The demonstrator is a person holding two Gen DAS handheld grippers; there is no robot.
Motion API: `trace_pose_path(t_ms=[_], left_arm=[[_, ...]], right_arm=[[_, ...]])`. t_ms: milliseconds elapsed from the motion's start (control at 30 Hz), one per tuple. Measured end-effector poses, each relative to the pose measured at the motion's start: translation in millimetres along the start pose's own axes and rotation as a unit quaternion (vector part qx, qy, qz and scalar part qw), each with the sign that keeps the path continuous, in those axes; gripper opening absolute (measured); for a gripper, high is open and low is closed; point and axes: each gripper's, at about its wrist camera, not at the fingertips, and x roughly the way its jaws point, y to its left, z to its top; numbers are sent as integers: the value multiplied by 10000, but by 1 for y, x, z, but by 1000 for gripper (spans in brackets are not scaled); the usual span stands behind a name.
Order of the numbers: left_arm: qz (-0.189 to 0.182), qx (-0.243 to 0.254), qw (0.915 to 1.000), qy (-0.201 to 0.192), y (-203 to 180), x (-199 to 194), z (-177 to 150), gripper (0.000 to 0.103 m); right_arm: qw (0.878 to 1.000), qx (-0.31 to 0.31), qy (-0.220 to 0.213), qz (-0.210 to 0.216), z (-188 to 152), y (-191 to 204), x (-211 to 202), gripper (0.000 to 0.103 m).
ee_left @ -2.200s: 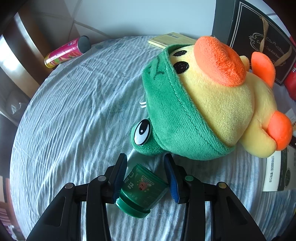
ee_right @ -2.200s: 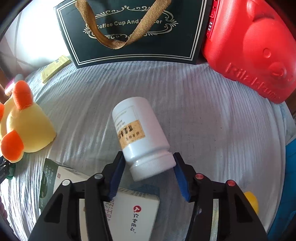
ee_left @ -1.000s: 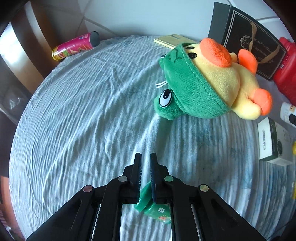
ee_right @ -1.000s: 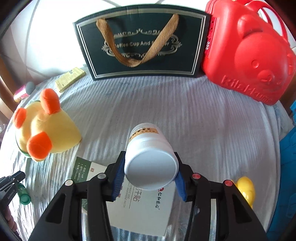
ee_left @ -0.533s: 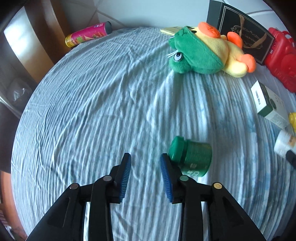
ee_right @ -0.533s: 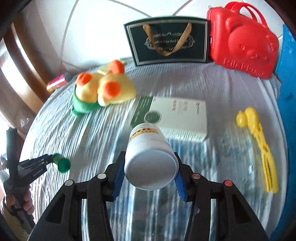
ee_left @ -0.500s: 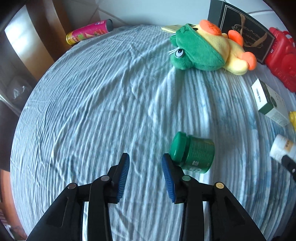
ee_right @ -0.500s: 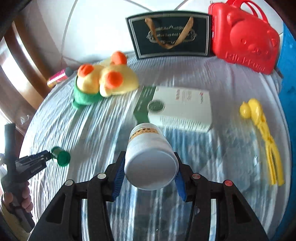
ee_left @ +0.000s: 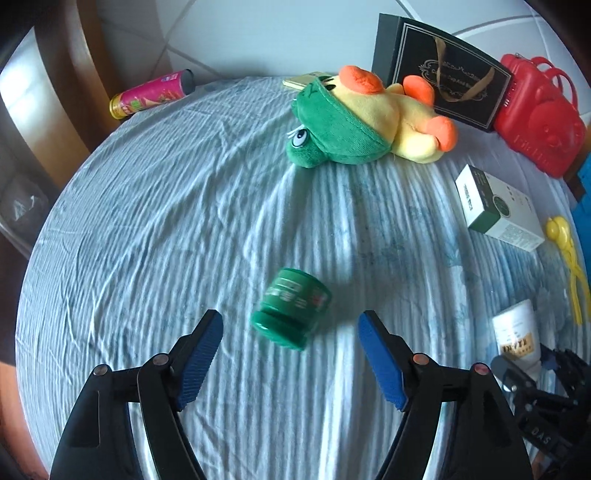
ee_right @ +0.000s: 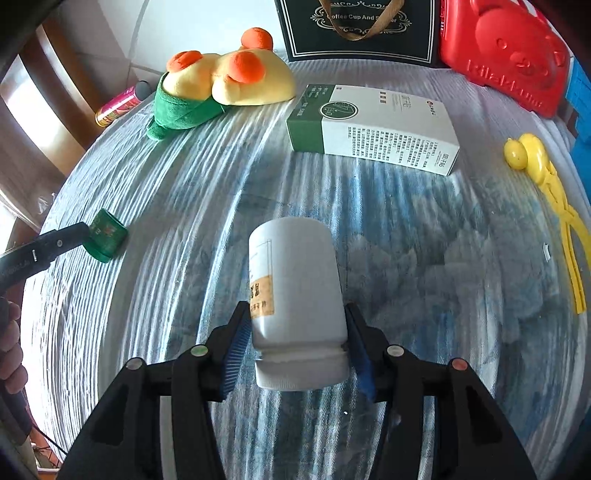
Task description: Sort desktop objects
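Observation:
A small green jar (ee_left: 293, 308) lies on its side on the pale blue cloth, its lid toward me. My left gripper (ee_left: 290, 349) stands wide open just behind it, touching nothing. The same green jar (ee_right: 107, 236) shows at the left of the right wrist view, beside the left gripper's finger. A white pill bottle (ee_right: 297, 299) with a tan label is held lid-first between the pads of my right gripper (ee_right: 295, 354), low over the cloth. In the left wrist view this white bottle (ee_left: 517, 338) appears at the right edge.
A plush duck in a green hood (ee_left: 365, 118) lies at the back. A green and white box (ee_right: 373, 127), a yellow clip toy (ee_right: 546, 192), a red bear case (ee_right: 506, 51), a dark gift bag (ee_right: 360, 29) and a pink can (ee_left: 151, 94) ring the table.
My left gripper has let go of the green jar, opened wide and drawn back. The right gripper has tilted the white bottle forward and lowered it toward the cloth.

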Motion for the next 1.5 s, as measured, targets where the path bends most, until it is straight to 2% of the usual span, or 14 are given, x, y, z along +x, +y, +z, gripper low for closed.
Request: trace_pose_path(t_ms=[33,100,133,233,500,767,800,900,933,1067,1167,1233,1300,1500], left_arm=[[79,41,9999,95,-4,7,0,76],[198,75,9993,295,-8,21,-2,73],[235,67,9989,400,-8,27,-4,57],[80,-49,9994,319,-2,29,-9,36],[10,149,9997,183,-6,29,-10,2],[52,195,9997,114,-4,20,-8,4],[59,190,9998,96,-2,16,-6,8],[124,183,9997,-55,4,3,1,59],[218,181,9994,-199,6,-5,3,69],[295,216,9988,-327,17,-7,11,75],[426,251,9988,-58,18,17,11,74],[396,212,9990,21,19,28,8,41],[340,187,9992,-13,19,33,3,41],[310,263,9991,-80,15,45,-9,41]], right_arm=[[10000,-3,2,-12,0,0,0,74],[10000,7,-8,-18,0,-2,-1,78],[10000,15,-14,-19,0,-3,-2,77],[10000,36,-33,-25,-1,-5,-4,78],[9998,95,-145,-71,0,-7,-6,87],[9999,-79,73,-112,-5,3,2,84],[9998,-107,75,-129,-6,4,2,84],[10000,-65,37,-55,-6,3,-1,84],[10000,-58,35,-61,-5,2,-1,84],[10000,-58,45,-54,-4,2,2,84],[9996,-189,34,-190,-4,7,5,84],[9992,-277,47,-274,-3,11,7,82],[9987,-351,29,-357,-2,14,7,72],[9986,-339,15,-409,2,17,9,70]])
